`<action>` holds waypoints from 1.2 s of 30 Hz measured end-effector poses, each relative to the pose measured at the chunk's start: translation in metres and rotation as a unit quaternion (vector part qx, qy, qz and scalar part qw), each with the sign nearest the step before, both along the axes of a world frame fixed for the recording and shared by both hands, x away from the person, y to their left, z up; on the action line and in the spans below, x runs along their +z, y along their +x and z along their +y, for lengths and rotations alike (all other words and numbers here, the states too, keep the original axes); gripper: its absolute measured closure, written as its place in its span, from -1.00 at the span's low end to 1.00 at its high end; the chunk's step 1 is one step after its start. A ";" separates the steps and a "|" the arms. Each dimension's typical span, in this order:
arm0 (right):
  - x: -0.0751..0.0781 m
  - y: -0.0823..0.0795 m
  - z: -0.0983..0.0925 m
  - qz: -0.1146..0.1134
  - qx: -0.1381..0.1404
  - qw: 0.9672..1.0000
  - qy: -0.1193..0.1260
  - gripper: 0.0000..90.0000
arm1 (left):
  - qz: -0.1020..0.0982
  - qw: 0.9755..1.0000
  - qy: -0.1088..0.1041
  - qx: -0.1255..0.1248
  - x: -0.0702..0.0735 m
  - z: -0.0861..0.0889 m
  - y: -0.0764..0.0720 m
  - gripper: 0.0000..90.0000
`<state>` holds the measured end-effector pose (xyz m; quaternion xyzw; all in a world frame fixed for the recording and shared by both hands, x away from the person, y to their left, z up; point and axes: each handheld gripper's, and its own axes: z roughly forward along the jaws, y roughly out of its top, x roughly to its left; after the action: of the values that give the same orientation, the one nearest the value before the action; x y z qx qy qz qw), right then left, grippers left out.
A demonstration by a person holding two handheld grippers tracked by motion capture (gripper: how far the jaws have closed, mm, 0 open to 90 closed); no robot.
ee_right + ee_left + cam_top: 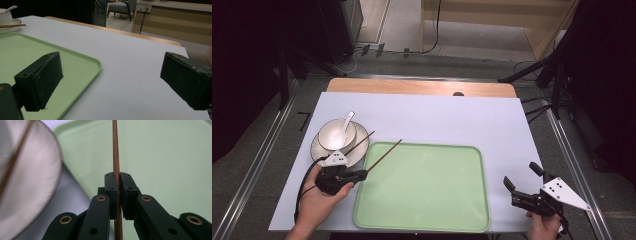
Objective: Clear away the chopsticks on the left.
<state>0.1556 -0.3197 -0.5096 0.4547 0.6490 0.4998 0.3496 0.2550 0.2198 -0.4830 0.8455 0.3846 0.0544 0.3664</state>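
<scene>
In the high view, a chopstick [384,156] is being pinched at its near end by the left gripper [362,174], its long axis slanting up and to the right over the near-left corner of the tray [422,220], while a second chopstick [359,143] is lying across the plate [318,148] beside the bowl [337,134]. In the left gripper view, the chopstick [116,157] is being clamped between the pressed-together jaws and is pointing straight away over the tray [162,157]. In the right gripper view, the jaws are being held wide apart over the table [130,75], just past the tray's [82,62] edge, with nothing between them.
</scene>
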 end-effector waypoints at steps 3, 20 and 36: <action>0.000 0.000 0.000 0.000 0.000 1.000 0.000 -0.91 | 0.012 1.000 -0.004 -0.004 -0.006 -0.013 -0.005 0.90; 0.000 0.000 0.000 -0.001 0.000 1.000 0.000 -0.91 | 0.035 0.999 0.018 0.011 -0.030 -0.037 -0.014 0.89; -0.001 0.001 0.001 0.002 0.001 1.000 0.001 -0.91 | 0.031 0.999 0.011 0.027 -0.032 -0.039 -0.012 0.88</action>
<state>0.1566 -0.3186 -0.5103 0.4555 0.6499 0.4996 0.3471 0.2431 0.1808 -0.5150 0.8398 0.4184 0.0419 0.3434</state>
